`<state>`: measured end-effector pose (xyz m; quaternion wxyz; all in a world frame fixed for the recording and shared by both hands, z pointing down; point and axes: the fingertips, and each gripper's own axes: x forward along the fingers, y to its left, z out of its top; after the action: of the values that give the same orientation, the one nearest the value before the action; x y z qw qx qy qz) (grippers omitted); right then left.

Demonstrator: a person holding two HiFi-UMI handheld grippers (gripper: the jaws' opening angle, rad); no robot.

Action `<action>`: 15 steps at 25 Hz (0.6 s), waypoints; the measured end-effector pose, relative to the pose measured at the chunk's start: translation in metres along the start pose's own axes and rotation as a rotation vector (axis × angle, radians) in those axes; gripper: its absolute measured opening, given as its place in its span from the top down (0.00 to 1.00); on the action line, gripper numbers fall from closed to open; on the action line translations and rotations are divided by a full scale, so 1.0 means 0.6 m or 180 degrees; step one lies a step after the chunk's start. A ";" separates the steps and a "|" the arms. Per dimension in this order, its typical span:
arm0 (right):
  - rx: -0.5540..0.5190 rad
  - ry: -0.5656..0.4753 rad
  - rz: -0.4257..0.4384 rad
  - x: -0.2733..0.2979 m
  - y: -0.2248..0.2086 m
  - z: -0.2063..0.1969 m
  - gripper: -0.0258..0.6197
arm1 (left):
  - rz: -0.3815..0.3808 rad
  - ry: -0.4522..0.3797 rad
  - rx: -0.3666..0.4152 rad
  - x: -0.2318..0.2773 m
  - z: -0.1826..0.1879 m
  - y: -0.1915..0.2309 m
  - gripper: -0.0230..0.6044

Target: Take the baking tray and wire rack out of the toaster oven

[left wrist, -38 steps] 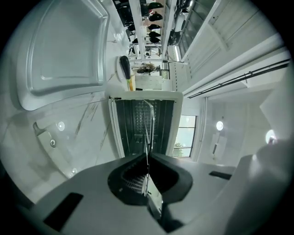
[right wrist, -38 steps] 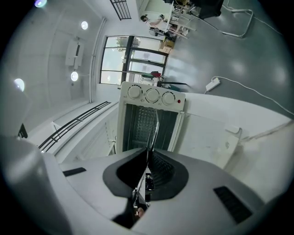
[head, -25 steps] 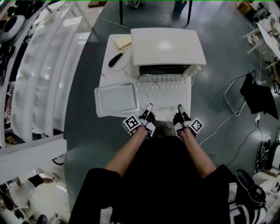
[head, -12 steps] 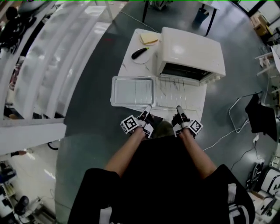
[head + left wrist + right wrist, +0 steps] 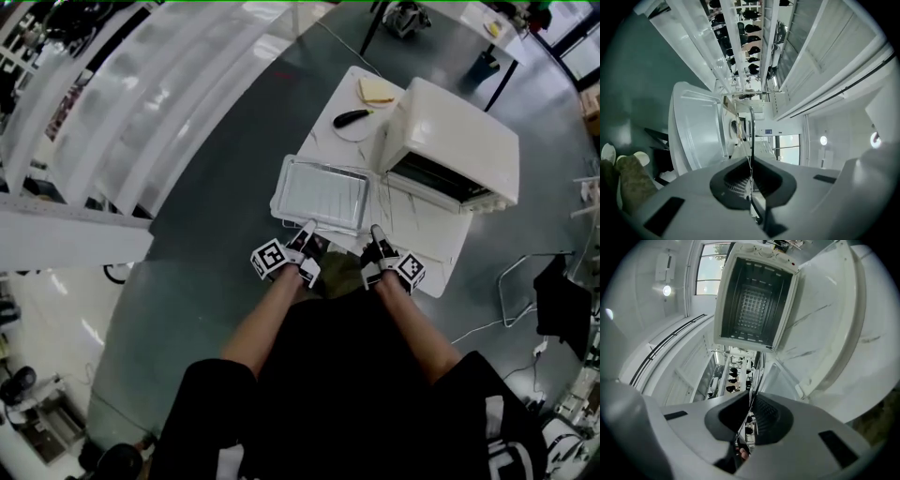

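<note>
Rack (image 5: 330, 190) has shifted left off the oven (image 5: 457, 131) door since the earlier frame and now lies over the tray (image 5: 278, 197), centre of frame, just left of the open oven on the white table (image 5: 441, 246); cannot tell whether rack and tray touch. Left gripper (image 5: 308, 229) and right gripper (image 5: 374, 231) sit side by side at the rack's near edge. Each has its jaws pinched together on a thin rack wire, seen edge-on in both gripper views.
</note>
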<state>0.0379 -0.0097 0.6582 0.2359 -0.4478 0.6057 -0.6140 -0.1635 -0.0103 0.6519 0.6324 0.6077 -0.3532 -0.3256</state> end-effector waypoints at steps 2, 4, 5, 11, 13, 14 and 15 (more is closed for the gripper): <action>-0.0014 0.0083 0.0019 0.022 0.000 -0.014 0.90 | 0.0062 -0.0023 0.0006 -0.003 0.021 0.010 0.93; 0.0036 0.0135 0.0015 0.037 -0.006 -0.028 0.90 | 0.0155 -0.0018 0.0011 -0.006 0.037 0.023 0.93; 0.0077 0.0146 -0.0001 0.043 -0.011 -0.033 0.90 | 0.0193 -0.0018 0.0007 -0.006 0.044 0.028 0.93; 0.0144 0.0168 -0.0177 0.055 -0.041 -0.055 0.89 | 0.0406 -0.0022 -0.0030 0.002 0.066 0.063 0.93; 0.0187 0.0186 -0.0140 0.060 -0.045 -0.065 0.89 | 0.0405 -0.0004 0.0026 0.006 0.074 0.071 0.93; 0.0216 0.0200 -0.0145 0.061 -0.047 -0.069 0.89 | 0.0422 0.0002 0.0050 0.006 0.076 0.076 0.93; 0.0236 0.0216 -0.0195 0.060 -0.052 -0.072 0.89 | 0.0447 0.0010 0.0062 0.005 0.076 0.081 0.93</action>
<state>-0.0078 -0.0117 0.7036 0.2127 -0.4360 0.5762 -0.6577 -0.2009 -0.0352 0.7010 0.6483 0.5881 -0.3972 -0.2760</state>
